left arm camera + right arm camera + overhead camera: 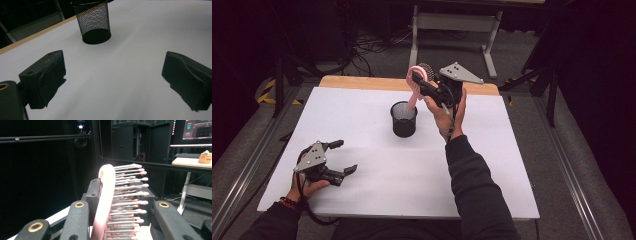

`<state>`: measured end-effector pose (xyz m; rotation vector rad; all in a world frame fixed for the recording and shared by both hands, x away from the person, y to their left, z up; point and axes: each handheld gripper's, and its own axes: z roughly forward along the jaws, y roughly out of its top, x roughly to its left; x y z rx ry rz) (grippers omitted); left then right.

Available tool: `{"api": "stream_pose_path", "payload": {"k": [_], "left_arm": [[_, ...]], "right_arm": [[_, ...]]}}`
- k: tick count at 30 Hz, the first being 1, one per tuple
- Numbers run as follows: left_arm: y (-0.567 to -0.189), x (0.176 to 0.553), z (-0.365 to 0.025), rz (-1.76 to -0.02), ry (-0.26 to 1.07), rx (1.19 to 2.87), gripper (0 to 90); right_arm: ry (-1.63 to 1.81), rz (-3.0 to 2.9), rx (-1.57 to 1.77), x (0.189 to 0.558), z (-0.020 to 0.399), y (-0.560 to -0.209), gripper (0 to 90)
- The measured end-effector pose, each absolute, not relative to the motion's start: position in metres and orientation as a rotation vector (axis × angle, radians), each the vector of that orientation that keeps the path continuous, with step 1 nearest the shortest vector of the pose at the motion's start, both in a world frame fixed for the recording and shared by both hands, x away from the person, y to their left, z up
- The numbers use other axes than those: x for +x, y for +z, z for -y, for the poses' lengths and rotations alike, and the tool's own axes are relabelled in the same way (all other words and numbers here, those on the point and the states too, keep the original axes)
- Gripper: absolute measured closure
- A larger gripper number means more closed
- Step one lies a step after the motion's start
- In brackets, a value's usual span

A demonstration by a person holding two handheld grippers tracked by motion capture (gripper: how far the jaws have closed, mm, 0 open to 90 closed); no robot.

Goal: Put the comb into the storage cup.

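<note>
Hairbrush (416, 82) is what we've got clamped in our right hand-held gripper (424, 86), jaws squeezed on the pink head, bristles sticking out sideways. Its handle hangs down toward the mesh cup (404, 119), which sits right under and a bit nearer us on the table (492, 165). Left hand-held gripper (343, 156) rests well apart, jaws spread, holding nothing.

surface: white table (377, 195) | on it: black mesh cup (404, 119)
</note>
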<state>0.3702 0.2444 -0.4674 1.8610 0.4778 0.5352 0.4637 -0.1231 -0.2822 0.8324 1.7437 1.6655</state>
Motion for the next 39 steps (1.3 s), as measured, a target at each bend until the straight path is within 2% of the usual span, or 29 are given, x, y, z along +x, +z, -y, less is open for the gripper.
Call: {"api": "stream_pose_path", "payload": {"k": [39], "left_arm": [[-0.469, 0.371, -0.243, -0.476, 0.516, 1.872, 5.4]], "right_arm": [[1.657, -1.840, 0.918, 0.477, 0.108, -0.324, 63.2]]}}
